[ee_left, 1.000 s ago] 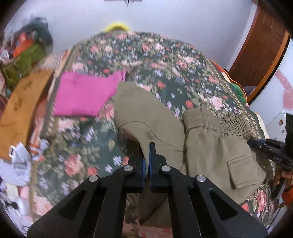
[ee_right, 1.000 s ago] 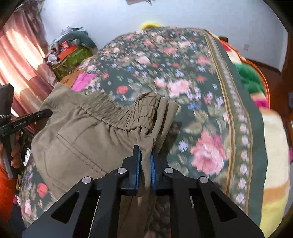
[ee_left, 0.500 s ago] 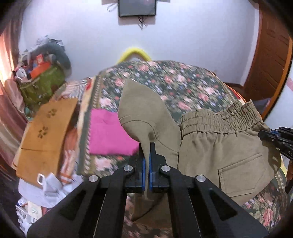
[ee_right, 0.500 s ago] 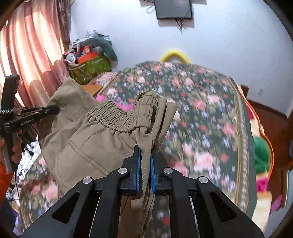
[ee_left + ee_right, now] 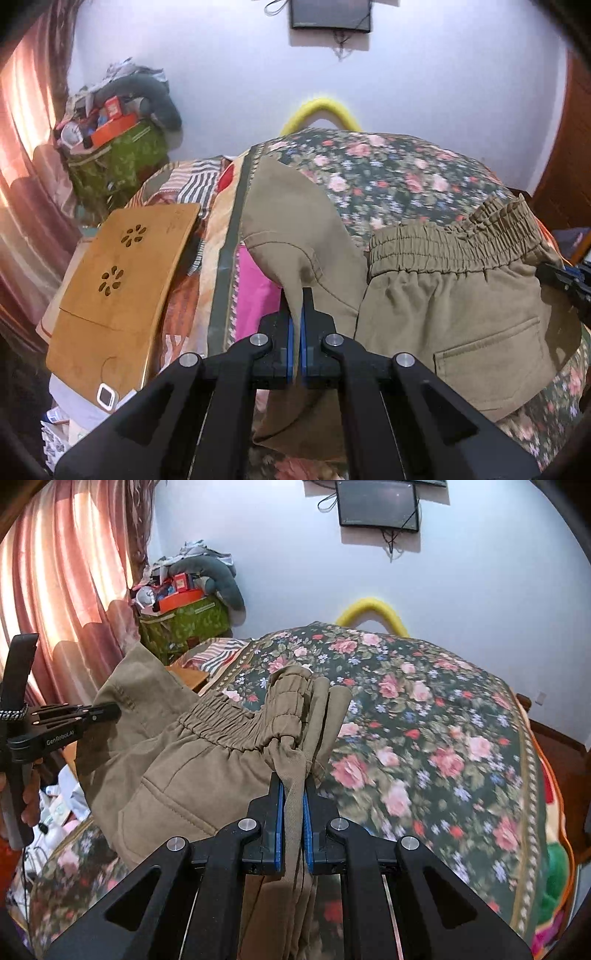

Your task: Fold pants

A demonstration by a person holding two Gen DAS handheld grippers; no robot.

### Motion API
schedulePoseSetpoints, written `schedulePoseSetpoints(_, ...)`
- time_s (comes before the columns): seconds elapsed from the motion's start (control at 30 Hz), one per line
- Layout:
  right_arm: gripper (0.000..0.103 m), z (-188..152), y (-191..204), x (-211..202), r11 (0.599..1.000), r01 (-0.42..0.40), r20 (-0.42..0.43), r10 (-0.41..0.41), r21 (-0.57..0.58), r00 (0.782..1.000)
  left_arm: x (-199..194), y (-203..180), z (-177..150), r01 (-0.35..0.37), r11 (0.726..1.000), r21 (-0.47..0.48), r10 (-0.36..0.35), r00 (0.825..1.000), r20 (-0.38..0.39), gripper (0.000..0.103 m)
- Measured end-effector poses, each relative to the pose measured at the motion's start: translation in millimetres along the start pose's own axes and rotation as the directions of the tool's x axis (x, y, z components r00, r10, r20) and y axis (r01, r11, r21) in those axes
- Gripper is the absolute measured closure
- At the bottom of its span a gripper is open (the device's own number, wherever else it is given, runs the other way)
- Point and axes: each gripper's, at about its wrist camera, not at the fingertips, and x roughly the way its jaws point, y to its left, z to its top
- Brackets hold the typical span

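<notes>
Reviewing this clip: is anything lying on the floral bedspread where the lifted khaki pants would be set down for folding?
Nothing visible on the open floral bedspread ahead. Both tongs, left and right, are shut on the khaki pants. A pink garment lies near the bedspread's left edge, partly behind the hanging pants; it could get overlapped if they come down there.

Matt khaki cloth pants (image 5: 454, 295); smooth wooden board (image 5: 122, 280); floral cloth bedspread (image 5: 443, 716)

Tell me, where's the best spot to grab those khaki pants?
Judging from this hold, the pants are best gripped at the gathered elastic waistband: bunched and thick, it fills a claw. The right claw clamps its corner from the side; the left claw pinches the leg hem edge.
</notes>
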Motion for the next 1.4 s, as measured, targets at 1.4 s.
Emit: schedulePoseSetpoints(1.4,0.062,-37,31,6,0.999,-0.032,-0.099,0.035,0.026,0.995,44,37,-88,-0.093,0.995,-0.033,0.084,0.971,-0.225,0.082)
